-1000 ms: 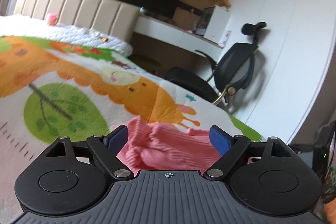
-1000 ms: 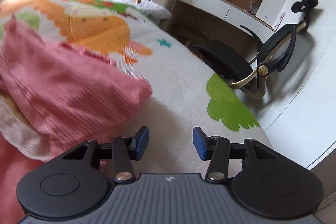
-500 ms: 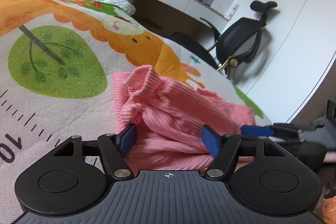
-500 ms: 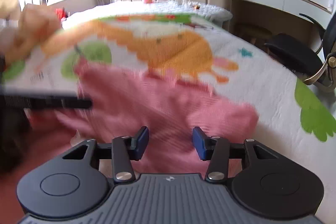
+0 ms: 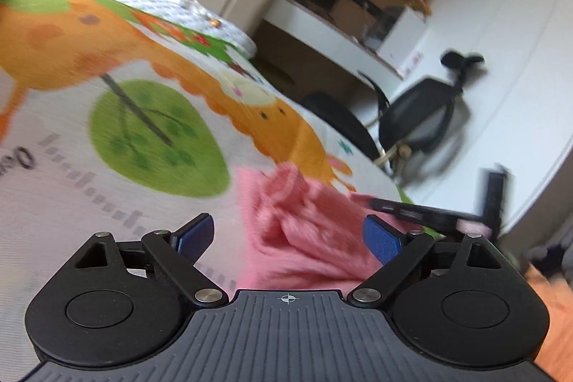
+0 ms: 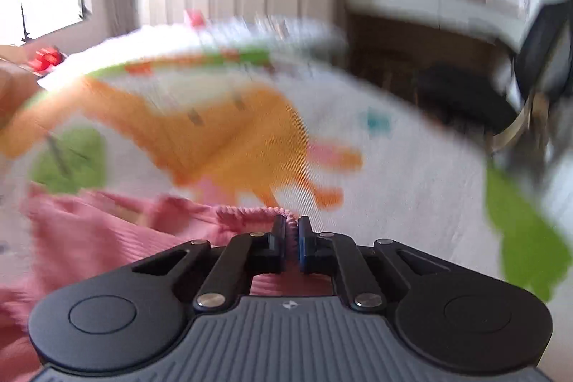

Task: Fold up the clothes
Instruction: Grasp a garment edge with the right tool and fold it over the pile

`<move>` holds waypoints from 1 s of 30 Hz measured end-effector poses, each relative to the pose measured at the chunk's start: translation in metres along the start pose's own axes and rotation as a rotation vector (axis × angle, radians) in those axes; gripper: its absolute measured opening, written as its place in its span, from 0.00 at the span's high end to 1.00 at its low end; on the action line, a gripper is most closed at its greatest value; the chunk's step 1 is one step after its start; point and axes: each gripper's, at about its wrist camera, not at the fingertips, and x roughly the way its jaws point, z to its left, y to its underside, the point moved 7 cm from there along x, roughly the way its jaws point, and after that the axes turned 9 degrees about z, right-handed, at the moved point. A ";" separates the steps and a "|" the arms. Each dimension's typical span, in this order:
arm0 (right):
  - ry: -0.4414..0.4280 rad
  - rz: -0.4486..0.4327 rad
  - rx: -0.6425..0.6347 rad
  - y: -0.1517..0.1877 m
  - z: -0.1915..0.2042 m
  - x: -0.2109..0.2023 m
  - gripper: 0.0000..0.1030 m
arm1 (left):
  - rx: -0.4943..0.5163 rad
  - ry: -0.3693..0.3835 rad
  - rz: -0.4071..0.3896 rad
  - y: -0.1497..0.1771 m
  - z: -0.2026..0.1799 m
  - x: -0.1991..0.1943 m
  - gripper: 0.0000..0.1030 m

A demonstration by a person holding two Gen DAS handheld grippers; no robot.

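My left gripper (image 5: 288,235) has just spread wider, its pads clear of the crumpled, ribbed pink garment (image 5: 304,224) at 12 o'clock on the cartoon-print bedspread (image 5: 107,167). My right gripper (image 6: 292,238) has snapped closed, pinching the garment's knit edge.

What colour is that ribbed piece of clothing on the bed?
Pink. The ribbed garment shows best in the left wrist view.

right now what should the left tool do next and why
Probably close the left tool on the near edge of the pink top. Its jaws have just been opening and stand wide around the bunched cloth, pads not pressing, while the right tool already pinches an edge.
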 end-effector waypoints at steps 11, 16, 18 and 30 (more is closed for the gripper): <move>-0.096 -0.078 -0.254 0.113 0.075 -0.194 0.93 | -0.016 0.089 -0.152 -0.030 -0.026 -0.065 0.06; -0.183 -0.077 -0.204 0.156 0.072 -0.243 0.79 | 0.060 0.072 -0.072 -0.010 -0.037 -0.076 0.05; -0.185 -0.134 -0.140 0.152 0.059 -0.263 0.56 | 0.073 0.053 -0.022 0.002 -0.035 -0.075 0.05; 0.020 0.081 0.032 0.191 0.008 -0.203 0.50 | 0.305 -0.129 0.251 0.081 -0.024 -0.038 0.05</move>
